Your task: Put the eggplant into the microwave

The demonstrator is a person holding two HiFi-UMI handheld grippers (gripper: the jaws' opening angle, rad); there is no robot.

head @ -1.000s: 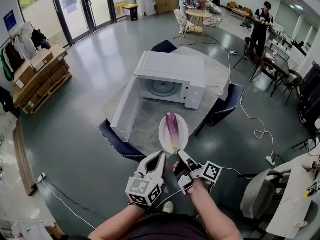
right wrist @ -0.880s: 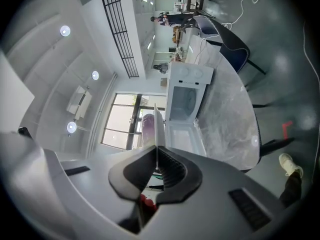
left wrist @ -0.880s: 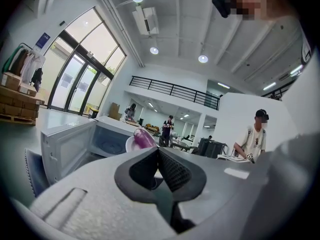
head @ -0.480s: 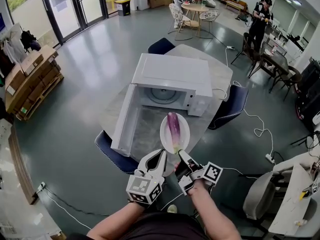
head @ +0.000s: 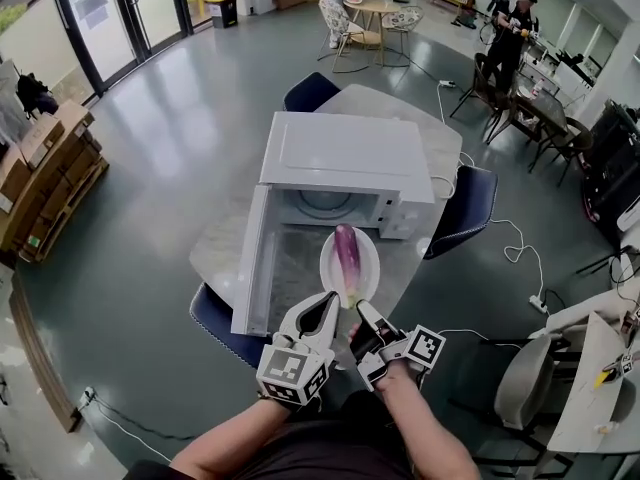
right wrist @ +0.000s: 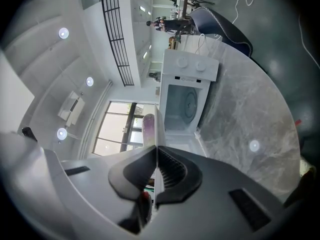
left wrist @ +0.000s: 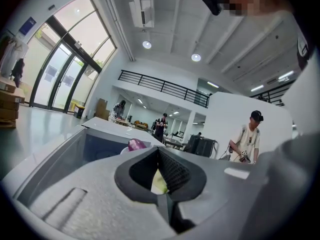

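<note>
Right tool (head: 362, 313) was clamped shut on the plate's (head: 371, 260) near rim. The eggplant (head: 346, 256) lay on it at 12, long axis 12-to-6, pointing at the open microwave (head: 345, 153). Left tool (head: 325, 302) was closed too and looked empty, just beside the stem end.

Open office hall: desks (head: 590, 408), chairs (head: 470, 203), glass doors (head: 100, 18)

Left claw (head: 327, 302) closed, right claw (head: 360, 309) clamped, adjacent.

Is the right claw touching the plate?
Touching. The right gripper view shows the plate's rim edge-on, pinched between the closed jaws of the right claw.
</note>
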